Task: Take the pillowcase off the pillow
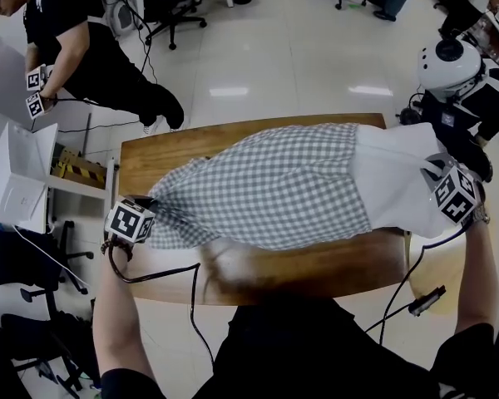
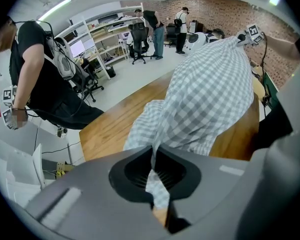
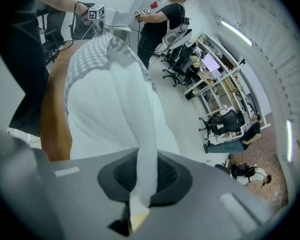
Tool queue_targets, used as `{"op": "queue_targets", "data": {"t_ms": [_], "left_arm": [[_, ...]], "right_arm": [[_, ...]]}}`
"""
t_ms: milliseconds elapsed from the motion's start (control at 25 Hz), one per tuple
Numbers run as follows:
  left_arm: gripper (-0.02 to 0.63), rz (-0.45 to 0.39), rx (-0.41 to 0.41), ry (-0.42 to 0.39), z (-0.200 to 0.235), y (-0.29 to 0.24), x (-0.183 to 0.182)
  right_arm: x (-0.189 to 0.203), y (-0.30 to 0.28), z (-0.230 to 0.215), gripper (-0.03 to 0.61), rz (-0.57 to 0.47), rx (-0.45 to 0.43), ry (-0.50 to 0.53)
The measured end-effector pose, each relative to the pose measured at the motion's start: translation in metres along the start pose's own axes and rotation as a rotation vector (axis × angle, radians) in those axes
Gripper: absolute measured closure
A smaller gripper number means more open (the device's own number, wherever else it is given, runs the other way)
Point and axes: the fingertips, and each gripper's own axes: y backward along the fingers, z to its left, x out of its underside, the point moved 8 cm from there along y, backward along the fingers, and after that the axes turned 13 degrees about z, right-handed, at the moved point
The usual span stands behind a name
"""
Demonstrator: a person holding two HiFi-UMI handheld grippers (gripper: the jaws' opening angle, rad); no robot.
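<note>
A grey-and-white checked pillowcase [image 1: 274, 185] covers most of a white pillow [image 1: 395, 181] stretched across the wooden table [image 1: 316, 268]. The pillow's bare white end sticks out at the right. My left gripper [image 1: 141, 210] is shut on the pillowcase's left end; in the left gripper view the checked cloth [image 2: 157, 184] runs down between the jaws. My right gripper [image 1: 445, 181] is shut on the pillow's white corner, and a fold of white fabric [image 3: 142, 174] is pinched between its jaws in the right gripper view. Both ends are lifted off the tabletop.
A person in black [image 1: 83, 48] bends over at the back left beside a white open box [image 1: 21, 177]. Office chairs [image 1: 175, 11] stand behind. A white helmet-like object [image 1: 449, 61] sits past the table's right end. Cables [image 1: 162, 277] hang off the table's near edge.
</note>
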Motion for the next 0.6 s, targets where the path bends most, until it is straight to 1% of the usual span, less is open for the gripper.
{"op": "queue_targets", "data": {"t_ms": [160, 240, 320, 480, 600], "left_arm": [[0.604, -0.001, -0.006, -0.021, -0.007, -0.007, -0.004], [0.604, -0.017, -0.002, -0.033, -0.015, -0.012, -0.01], [0.603, -0.045, 0.017, -0.023, -0.02, -0.013, -0.016], [0.573, -0.082, 0.089, 0.062, -0.025, -0.021, -0.016], [0.525, -0.101, 0.143, 0.138, -0.032, -0.031, -0.01]], "right_arm": [[-0.001, -0.013, 0.006, 0.56, 0.002, -0.01, 0.007], [0.0, -0.021, 0.01, 0.558, 0.002, -0.023, 0.006], [-0.001, -0.026, 0.013, 0.555, -0.001, -0.034, 0.001], [-0.009, -0.034, 0.015, 0.541, -0.012, -0.044, -0.009], [-0.011, -0.04, 0.018, 0.528, -0.017, -0.042, -0.002]]}}
